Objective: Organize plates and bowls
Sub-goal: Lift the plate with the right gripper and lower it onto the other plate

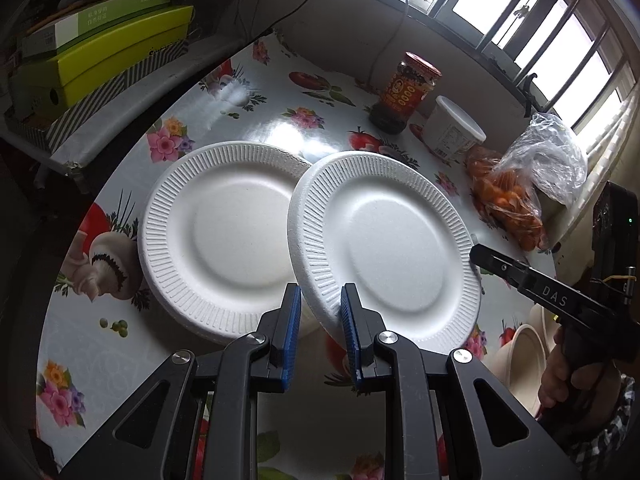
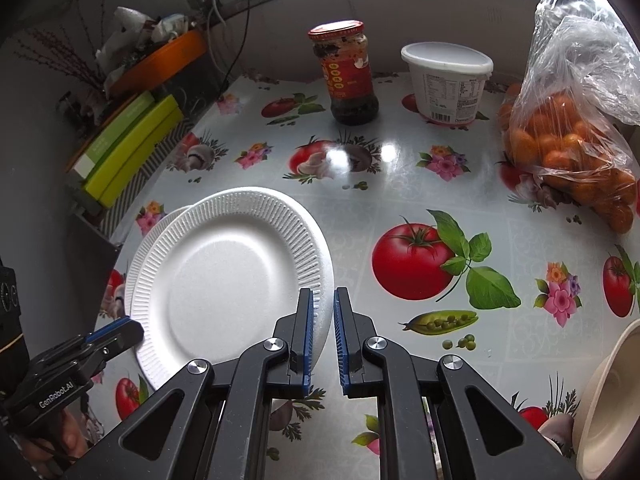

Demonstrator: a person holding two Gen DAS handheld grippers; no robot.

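While both grippers clamp one white foam plate (image 1: 394, 240), nothing else held. L gripper (image 1: 320, 312) jaws pinched on near rim; R gripper (image 2: 323, 320) jaws nearly shut on right rim, rim between blue ribbed pads (image 2: 306, 332). Plate tilted, ribbed rim, smooth centre, overlapping 2nd plate (image 1: 216, 236) lying flat on table (image 2: 400, 184). Glossy oilcloth w/ tomato, mushroom, flower print, glare spots. Beige bowls (image 2: 604, 396) at near right edge, contents not visible. Further back: clear plastic bag (image 2: 568, 128) of small orange fruit, white lidded tub (image 2: 448, 80), glass jar (image 2: 348, 76) w/ red lid and label, dark contents. Left: stacked green boxes (image 2: 128, 148). Far: grey wall, cables, bright windows (image 1: 540, 28).
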